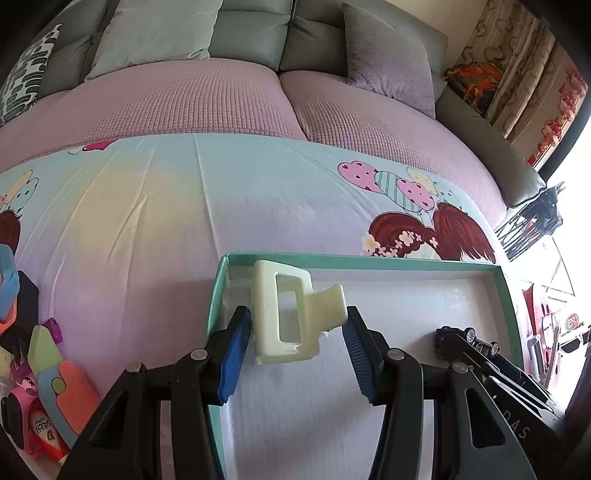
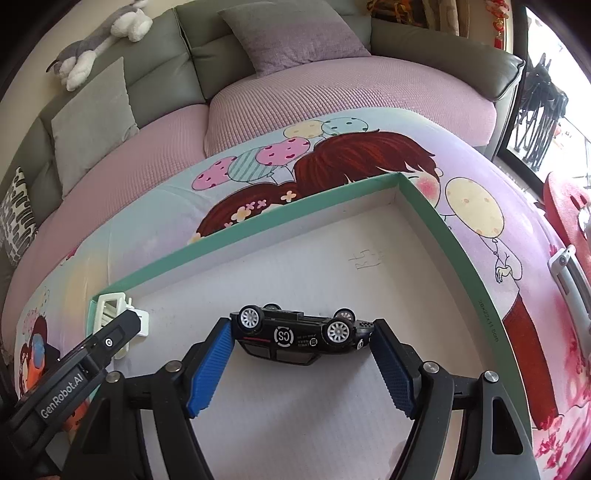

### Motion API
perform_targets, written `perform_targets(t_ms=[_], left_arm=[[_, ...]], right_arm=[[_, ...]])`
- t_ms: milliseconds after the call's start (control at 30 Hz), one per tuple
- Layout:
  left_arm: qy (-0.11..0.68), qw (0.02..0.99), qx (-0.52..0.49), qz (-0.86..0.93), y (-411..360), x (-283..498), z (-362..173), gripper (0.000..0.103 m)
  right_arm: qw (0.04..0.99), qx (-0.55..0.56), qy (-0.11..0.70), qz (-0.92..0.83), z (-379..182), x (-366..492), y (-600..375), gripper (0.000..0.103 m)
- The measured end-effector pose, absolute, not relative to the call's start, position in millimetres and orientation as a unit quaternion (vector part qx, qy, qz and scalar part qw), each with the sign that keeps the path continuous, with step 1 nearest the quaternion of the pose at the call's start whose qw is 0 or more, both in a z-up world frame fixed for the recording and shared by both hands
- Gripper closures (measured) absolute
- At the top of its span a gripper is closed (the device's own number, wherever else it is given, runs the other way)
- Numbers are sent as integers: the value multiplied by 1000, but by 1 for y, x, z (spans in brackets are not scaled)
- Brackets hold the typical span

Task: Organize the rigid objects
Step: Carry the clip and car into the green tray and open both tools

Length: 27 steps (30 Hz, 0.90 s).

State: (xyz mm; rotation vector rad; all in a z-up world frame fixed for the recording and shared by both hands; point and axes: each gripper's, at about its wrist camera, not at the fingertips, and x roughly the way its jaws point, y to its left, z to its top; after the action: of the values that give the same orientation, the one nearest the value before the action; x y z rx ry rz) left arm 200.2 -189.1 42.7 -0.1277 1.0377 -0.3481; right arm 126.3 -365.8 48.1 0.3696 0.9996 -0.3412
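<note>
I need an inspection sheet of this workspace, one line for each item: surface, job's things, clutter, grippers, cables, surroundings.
Surface: cartoon-print sheet over the pink sofa seat.
Job's things: cream hair claw in the near-left corner of the green-rimmed box; black toy car upside down inside it.
Clutter: colourful small items left of the box.
Grippers: left gripper open around the claw; right gripper open, flanking the car.
Cables: nothing seen.
Surroundings: cushions, plush toy, curtain.
</note>
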Motion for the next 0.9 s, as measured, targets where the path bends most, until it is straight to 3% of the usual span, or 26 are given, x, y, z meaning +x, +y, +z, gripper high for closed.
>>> perform_targets(t_ms=[633, 733, 800, 900], left_arm=[[496, 854, -85, -130, -168, 198, 49, 50], [484, 861, -88, -126, -165, 196, 58, 46], [476, 865, -94, -125, -161, 194, 64, 38], [466, 871, -101, -121, -156, 193, 72, 37]], right_arm=[[862, 144, 469, -126, 57, 131, -346, 25], [868, 132, 464, -120, 61, 131, -340, 25], [869, 126, 462, -120, 63, 131, -338, 25], [870, 127, 461, -122, 64, 131, -339, 25]])
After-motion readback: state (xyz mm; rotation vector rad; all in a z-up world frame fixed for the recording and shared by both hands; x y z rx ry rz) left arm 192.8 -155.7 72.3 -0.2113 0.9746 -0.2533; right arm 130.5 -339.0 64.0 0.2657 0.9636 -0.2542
